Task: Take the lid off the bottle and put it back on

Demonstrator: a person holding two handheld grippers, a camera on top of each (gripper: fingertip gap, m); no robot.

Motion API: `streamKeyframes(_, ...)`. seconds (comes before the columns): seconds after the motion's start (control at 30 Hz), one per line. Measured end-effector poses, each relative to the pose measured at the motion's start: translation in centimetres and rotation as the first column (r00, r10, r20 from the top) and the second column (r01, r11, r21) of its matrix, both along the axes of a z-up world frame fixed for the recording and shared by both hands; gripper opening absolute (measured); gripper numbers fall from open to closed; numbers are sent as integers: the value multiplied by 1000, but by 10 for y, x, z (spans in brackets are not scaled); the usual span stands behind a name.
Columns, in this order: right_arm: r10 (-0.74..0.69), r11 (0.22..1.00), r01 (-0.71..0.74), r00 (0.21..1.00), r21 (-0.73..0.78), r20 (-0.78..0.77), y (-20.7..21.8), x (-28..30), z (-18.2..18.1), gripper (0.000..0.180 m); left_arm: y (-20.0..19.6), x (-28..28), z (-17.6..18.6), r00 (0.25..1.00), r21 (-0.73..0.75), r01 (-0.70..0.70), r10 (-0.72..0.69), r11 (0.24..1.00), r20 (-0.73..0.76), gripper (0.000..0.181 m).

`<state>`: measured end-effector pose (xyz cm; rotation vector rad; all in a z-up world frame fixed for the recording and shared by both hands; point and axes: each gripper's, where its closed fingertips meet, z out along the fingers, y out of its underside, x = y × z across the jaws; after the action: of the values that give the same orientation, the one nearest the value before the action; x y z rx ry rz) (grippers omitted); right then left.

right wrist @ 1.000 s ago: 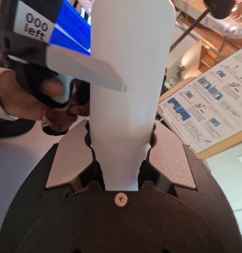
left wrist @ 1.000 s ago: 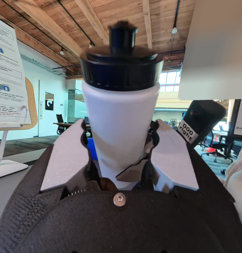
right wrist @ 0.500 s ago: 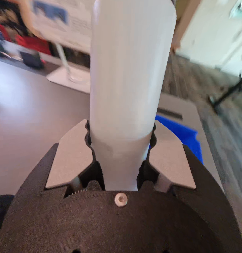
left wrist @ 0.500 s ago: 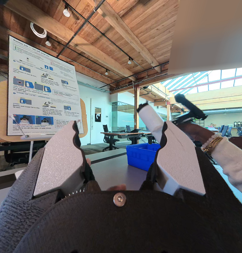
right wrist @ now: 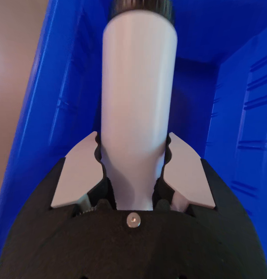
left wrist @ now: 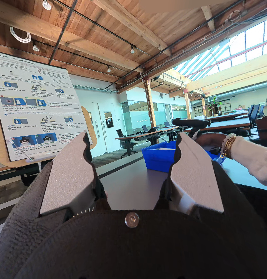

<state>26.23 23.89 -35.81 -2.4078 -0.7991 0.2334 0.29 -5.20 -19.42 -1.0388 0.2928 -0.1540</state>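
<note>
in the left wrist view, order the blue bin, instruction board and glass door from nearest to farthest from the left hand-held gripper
From the left hand-held gripper, open and empty:
1. Blue bin, ahead and slightly right on the grey table.
2. Instruction board, to the left on its stand past the table's edge.
3. Glass door, in the white wall far behind.

the left wrist view sits low behind the left gripper [left wrist: 132, 152], looking level and slightly upward across a grey table [left wrist: 129, 185] toward a blue bin [left wrist: 157, 160] some way off and an open office beyond. the right wrist view looks along the right gripper [right wrist: 133, 143], very close, pointing into the same blue bin [right wrist: 235, 105], whose walls fill the frame. the bin is what both views share.
</note>
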Motion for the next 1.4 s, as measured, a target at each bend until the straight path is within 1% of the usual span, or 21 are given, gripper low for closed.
streamKeyframes(0.03, -3, 1000, 2, 1000, 30, 8, 2, 1, 2, 78, -1, 1, 0, 1000, -5, -2, 2, 1000, -7, 107)
streamKeyframes(0.07, -8, 998, 8, 1000, 67, 1, 4, 1, 6, 79, -4, 1, 1, 1000, -12, -4, 4, 1000, -9, 107)
streamKeyframes(0.17, -11, 977, 31, 996, 213, -93, 6, -1, 31, 92, -20, 0, 9, 1000, -41, 2, -2, 999, -1, 107)
streamKeyframes(0.27, 81, 903, 33, 967, 429, -243, -12, -9, 71, 107, -50, -10, 22, 998, -64, -52, 50, 997, -37, 108)
streamKeyframes(0.33, 150, 837, 60, 931, 544, -334, -35, -11, 96, 113, -71, -31, 31, 983, -64, -171, 167, 983, -72, 107)
streamKeyframes(0.4, 180, 794, 104, 901, 599, -395, -61, -10, 111, 116, -89, -69, 31, 932, -98, -358, 348, 929, -105, 105)
streamKeyframes(0.47, 204, 795, 87, 894, 601, -399, -86, -13, 109, 118, -97, -109, 11, 846, -204, -528, 491, 824, -207, 104)
streamKeyframes(0.5, 229, 804, 41, 900, 593, -372, -97, -18, 102, 119, -98, -126, -8, 809, -276, -584, 519, 764, -277, 104)
streamKeyframes(0.53, 252, 811, -16, 912, 584, -325, -105, -24, 94, 121, -97, -139, -30, 788, -361, -613, 511, 703, -343, 104)
streamKeyframes(0.6, 248, 833, -93, 944, 546, -219, -107, -32, 81, 115, -95, -149, -76, 797, -522, -603, 445, 603, -407, 99)
streamKeyframes(0.67, 254, 862, -158, 957, 482, -140, -108, -45, 63, 105, -92, -154, -108, 807, -599, -590, 419, 541, -416, 87)
streamKeyframes(0.7, 269, 872, -194, 957, 449, -107, -111, -52, 52, 97, -89, -158, -119, 797, -611, -602, 425, 514, -429, 75)
streamKeyframes(0.73, 264, 876, -207, 962, 435, -74, -111, -55, 44, 82, -87, -162, -127, 784, -612, -619, 427, 492, -450, 62)
streamKeyframes(0.77, 245, 873, -205, 969, 443, -34, -108, -56, 39, 60, -84, -165, -131, 770, -601, -638, 431, 481, -471, 47)
streamKeyframes(0.8, 202, 859, -179, 979, 479, 4, -102, -54, 38, 45, -82, -170, -132, 744, -580, -668, 452, 467, -492, 35)
streamKeyframes(0.83, 147, 836, -146, 988, 529, 41, -95, -50, 40, 25, -81, -175, -130, 717, -556, -697, 477, 454, -509, 26)
streamKeyframes(0.87, 140, 819, -150, 988, 555, 59, -93, -51, 41, 19, -80, -176, -129, 710, -551, -703, 489, 450, -506, 25)
streamKeyframes(1.0, 189, 842, -133, 980, 523, -55, -100, -71, 42, 21, -77, -177, -129, 694, -537, -718, 507, 442, -510, 26)
streamKeyframes(1.1, 216, 832, -159, 975, 531, -48, -104, -84, 42, 19, -77, -179, -129, 675, -522, -736, 521, 430, -523, 25)
streamKeyframes(1.23, 293, 822, -214, 954, 528, -69, -119, -117, 42, 20, -75, -180, -129, 666, -517, -744, 531, 422, -524, 25)
streamKeyframes(1.4, 417, 784, -333, 908, 524, -47, -149, -170, 42, 24, -73, -182, -129, 653, -506, -756, 542, 416, -529, 25)
